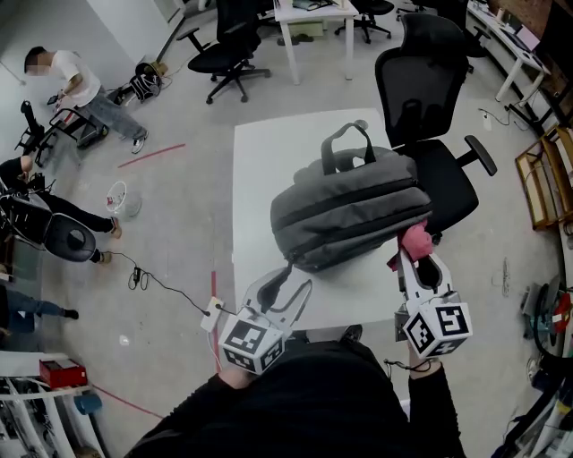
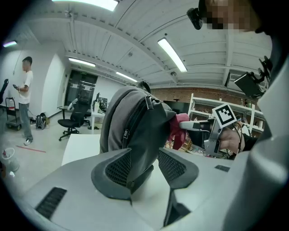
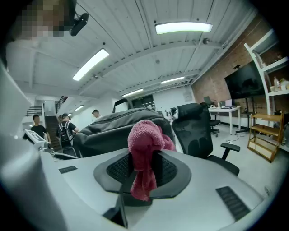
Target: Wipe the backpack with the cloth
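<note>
A grey backpack [image 1: 349, 210] lies on its side on the white table [image 1: 269, 161], handle toward the far edge. My left gripper [image 1: 288, 275] is at its near left corner, and in the left gripper view the jaws [image 2: 144, 164] are shut on a dark fold of the backpack [image 2: 131, 122]. My right gripper [image 1: 414, 258] is at the bag's near right end, shut on a pink-red cloth [image 1: 414, 241]. In the right gripper view the cloth [image 3: 144, 140] bunches above the jaws [image 3: 143, 169] and hangs below them, close to the backpack [image 3: 108, 131]. The left gripper view also shows the cloth [image 2: 179, 128].
A black office chair [image 1: 430, 98] stands against the table's right side, just beyond the backpack. More chairs and a white desk [image 1: 313, 18] are at the back. People [image 1: 81, 89] work on the floor at the left, with a cable [image 1: 152, 277] trailing toward the table.
</note>
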`<state>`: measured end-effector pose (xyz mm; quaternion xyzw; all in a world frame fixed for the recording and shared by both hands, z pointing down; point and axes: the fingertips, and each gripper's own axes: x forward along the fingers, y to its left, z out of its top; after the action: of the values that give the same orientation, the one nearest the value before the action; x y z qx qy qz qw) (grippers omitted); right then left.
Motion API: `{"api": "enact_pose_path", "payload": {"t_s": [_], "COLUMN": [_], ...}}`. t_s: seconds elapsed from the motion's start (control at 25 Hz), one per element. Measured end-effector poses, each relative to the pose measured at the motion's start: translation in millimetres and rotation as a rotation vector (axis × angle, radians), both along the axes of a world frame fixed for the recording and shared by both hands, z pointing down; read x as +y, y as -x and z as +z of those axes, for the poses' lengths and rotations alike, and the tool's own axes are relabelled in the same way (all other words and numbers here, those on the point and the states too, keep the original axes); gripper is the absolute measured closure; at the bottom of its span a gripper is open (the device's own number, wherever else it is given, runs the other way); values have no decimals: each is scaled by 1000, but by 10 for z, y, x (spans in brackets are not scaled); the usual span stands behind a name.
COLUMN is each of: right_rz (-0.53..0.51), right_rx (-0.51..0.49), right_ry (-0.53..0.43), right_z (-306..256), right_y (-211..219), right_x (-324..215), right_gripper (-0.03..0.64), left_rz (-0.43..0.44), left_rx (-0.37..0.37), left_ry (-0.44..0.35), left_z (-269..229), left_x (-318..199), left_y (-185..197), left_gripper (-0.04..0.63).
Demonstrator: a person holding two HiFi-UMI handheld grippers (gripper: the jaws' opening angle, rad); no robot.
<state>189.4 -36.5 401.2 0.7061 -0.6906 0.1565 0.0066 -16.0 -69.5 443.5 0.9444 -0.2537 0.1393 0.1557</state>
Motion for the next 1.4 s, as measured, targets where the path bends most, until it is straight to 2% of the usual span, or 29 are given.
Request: {"api": "enact_pose_path", "payload": {"t_s": [0.2,0.44,0.52,0.6,0.8,1.0,1.2,1.32,1.4], "right_rz": [-219,-532,-581,-584,-444,-212,15,134,173], "right_rx": [4,47,45,15,-18,-8,-18,-21,-24], "right_ry": [45,101,117,124,124,117,87,63,58], "right_z": [205,353,395,442,542,446,266,177,175], "right_y": [875,1868,2001,2004,1530,589,-344,-736,-845], "right_x": [-178,-245,-248,-249,-263,-253,-25,132,183], "right_gripper": [500,500,500,500,500,500,500,500,500], "left_rz": [11,2,-12,-23,-12,36,61,64,64], "left_rx": [9,14,-2,-18,-30,-22,-6,1,-2], "left_ry": [1,14,20,34,44,48,49,54,57], "left_z": [51,63,87,134,206,198,174,177,187], "left_x": [-2,-79,-106,-102,-62,-15,70,81,77], "left_y": [35,162,235,284,191,-96,-313,-383,-384], "left_gripper": [399,399,402,402,402,402,402,402,402]}}
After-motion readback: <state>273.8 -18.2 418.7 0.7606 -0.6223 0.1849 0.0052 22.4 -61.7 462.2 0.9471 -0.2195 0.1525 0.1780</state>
